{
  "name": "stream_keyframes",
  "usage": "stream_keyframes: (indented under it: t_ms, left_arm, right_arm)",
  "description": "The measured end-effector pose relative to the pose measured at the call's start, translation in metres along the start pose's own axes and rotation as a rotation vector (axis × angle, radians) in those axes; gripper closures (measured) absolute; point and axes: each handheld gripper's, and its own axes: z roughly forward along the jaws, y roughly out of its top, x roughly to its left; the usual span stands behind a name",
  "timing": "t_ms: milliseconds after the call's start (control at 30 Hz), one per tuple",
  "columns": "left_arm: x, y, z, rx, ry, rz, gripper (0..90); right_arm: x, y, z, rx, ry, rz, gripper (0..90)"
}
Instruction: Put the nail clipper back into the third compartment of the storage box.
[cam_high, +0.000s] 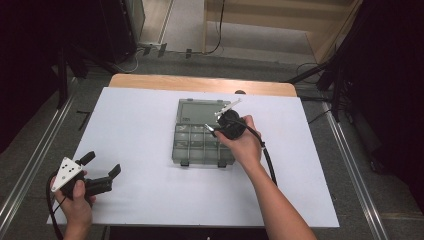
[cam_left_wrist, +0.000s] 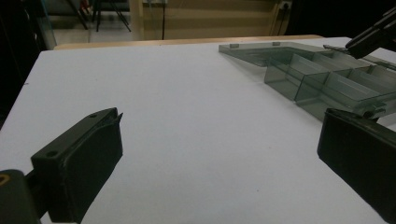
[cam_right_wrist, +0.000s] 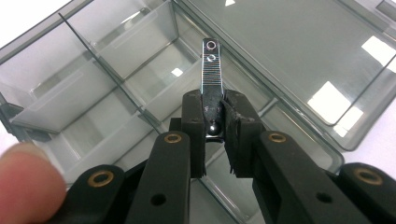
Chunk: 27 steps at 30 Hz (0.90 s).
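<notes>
**One clipper clamped, none yet in the box**

Two grippers are at work. Nearest, the left gripper (cam_high: 102, 176) rests at the table's (cam_high: 150, 200) near-left corner, jaws wide apart and empty. Farther in, the right gripper (cam_high: 220, 122) is over the open, smoky compartment box (cam_high: 202, 150), its jaws closed tight on a metal nail clipper (cam_right_wrist: 211, 88). Judging by this, the pickup is done; lowering and release remain.

The right gripper view shows the clipper's ribbed lever pointing over the divided cells beside the lid (cam_right_wrist: 289, 42), all empty. The left gripper view gives the box's low side profile (cam_left_wrist: 322, 79).
</notes>
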Motion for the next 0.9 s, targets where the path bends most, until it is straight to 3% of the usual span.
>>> stream_keyframes:
  t_ms: [200, 233, 400, 600, 667, 900]
  left_arm:
    - [0.0, 0.0, 0.0, -0.001, -0.001, 0.0, 0.2]
    - [0.0, 0.0, 0.0, -0.002, -0.001, -0.001, 0.2]
    - [0.0, 0.0, 0.0, -0.002, -0.002, 0.0, 0.2]
    - [0.0, 0.0, 0.0, -0.001, -0.001, 0.0, 0.2]
    - [0.0, 0.0, 0.0, 0.0, 0.0, 0.0, 0.2]
    - [-0.001, 0.0, 0.0, 0.001, 0.0, 0.004, 0.2]
  right_arm:
    - [0.0, 0.0, 0.003, -0.013, 0.009, 0.005, 78.5]
    - [0.0, -0.001, 0.002, -0.023, 0.002, 0.013, 68.9]
    - [-0.001, -0.002, -0.005, -0.081, 0.028, 0.019, 38.4]
    - [0.002, -0.007, -0.019, -0.17, -0.008, 0.034, 0.0]
    - [0.004, -0.011, -0.025, -0.205, -0.031, 0.047, 0.0]
    - [0.003, -0.026, -0.047, -0.287, -0.031, 0.076, 0.0]
